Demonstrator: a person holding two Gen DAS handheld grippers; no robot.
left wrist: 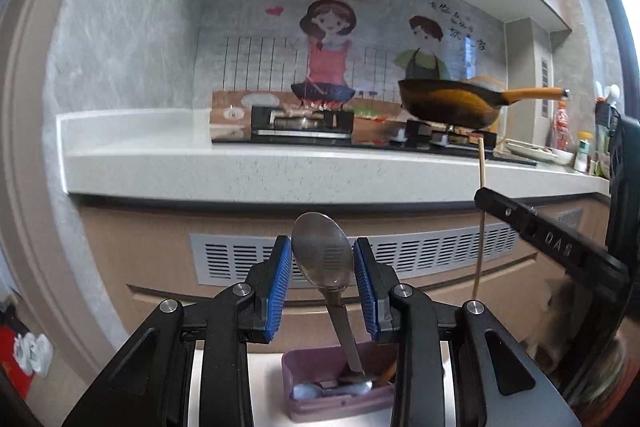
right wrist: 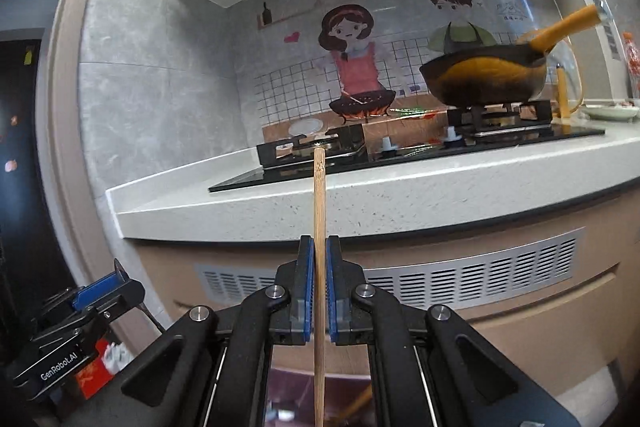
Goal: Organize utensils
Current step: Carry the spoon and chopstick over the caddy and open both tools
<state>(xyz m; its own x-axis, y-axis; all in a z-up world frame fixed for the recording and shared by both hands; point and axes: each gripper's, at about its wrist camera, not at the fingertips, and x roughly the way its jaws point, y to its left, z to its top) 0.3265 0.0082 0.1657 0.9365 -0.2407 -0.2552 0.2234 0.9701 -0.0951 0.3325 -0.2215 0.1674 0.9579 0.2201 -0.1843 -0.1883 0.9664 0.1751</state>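
**Spoon and chopstick held up before the kitchen counter**

Blue-padded fingers (left wrist: 280,279) of the left gripper (left wrist: 323,263) pinch a metal spoon (left wrist: 323,255) by the sides of its bowl, bowl up, handle slanting down toward a pink utensil box (left wrist: 340,401) below, which holds pale blue cutlery. Right gripper (right wrist: 319,267) is clamped tight on a bamboo chopstick (right wrist: 319,195), which stands upright between its pads. Behind both runs a white countertop (right wrist: 360,203) with a gas hob (left wrist: 304,131) and a wok (left wrist: 452,101).
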